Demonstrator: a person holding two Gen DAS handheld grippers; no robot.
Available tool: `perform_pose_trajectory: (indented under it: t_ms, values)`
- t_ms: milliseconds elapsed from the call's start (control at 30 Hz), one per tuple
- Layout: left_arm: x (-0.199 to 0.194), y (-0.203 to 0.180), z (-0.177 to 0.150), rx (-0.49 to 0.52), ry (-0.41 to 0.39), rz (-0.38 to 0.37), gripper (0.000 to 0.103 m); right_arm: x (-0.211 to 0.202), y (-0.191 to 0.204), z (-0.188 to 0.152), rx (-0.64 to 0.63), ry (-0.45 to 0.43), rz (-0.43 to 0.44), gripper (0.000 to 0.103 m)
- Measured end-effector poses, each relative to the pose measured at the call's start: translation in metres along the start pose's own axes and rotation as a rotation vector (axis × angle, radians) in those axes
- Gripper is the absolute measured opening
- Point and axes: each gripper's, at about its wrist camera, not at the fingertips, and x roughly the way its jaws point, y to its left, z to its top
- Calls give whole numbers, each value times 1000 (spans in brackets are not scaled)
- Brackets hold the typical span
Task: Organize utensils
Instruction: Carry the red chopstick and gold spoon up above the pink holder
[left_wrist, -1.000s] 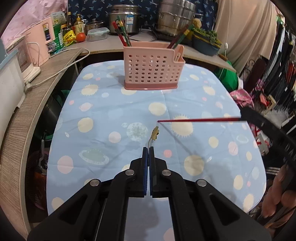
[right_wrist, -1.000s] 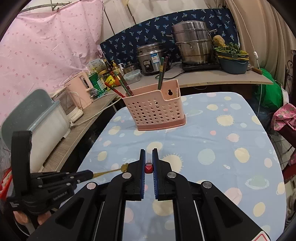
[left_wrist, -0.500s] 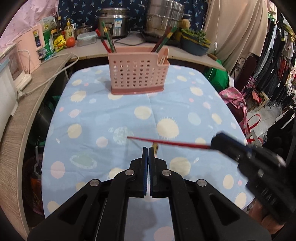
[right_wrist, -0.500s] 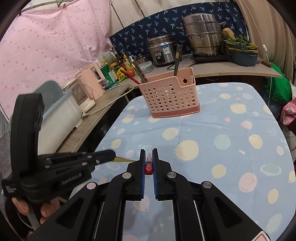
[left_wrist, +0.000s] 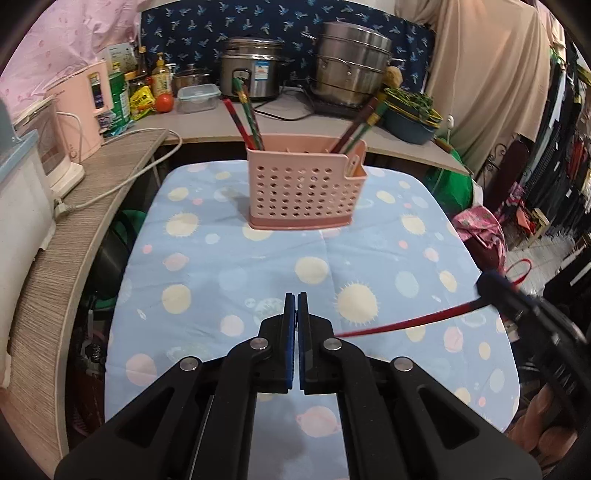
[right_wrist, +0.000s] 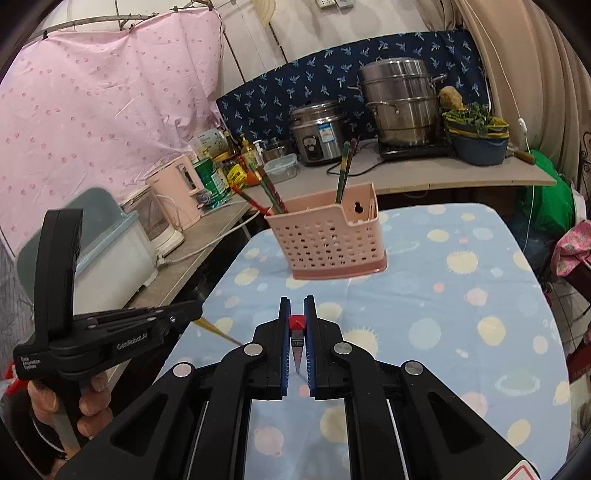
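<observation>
Swinging the red chopstick (left_wrist: 406, 323) in, from out ahead on the near side of the pink basket (left_wrist: 303, 188) to just beside the left hand-held gripper (left_wrist: 296, 299). Clamping its butt end in the right hand-held gripper (right_wrist: 297, 306), jaws narrow. Pinching a thin gold utensil (right_wrist: 216, 328) in the left, jaws almost closed. Carrying both above the tabletop (left_wrist: 221, 258), probably toward the basket. Watching for the chopsticks (left_wrist: 247, 118) already leaning out of it. Noting the rice cooker (left_wrist: 251, 70) behind the basket.
</observation>
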Motion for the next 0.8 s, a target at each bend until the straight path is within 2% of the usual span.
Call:
perform_pose_trajectory:
  t_ms: [167,400,633,800]
  values:
    - [-7,13,32,-40,-47,1,1,12,-7,44,0,-53,-9,8]
    - [-12,11,93,-19,-138,30,1,23,-5,113,-3,-164,-12,8]
    - [-1,9,156,-2,-205,72,1,35,-2,180,-4,-274,-36,8]
    - [16,9,189,-1,-227,91,1,53,-3,214,3,-316,-55,8]
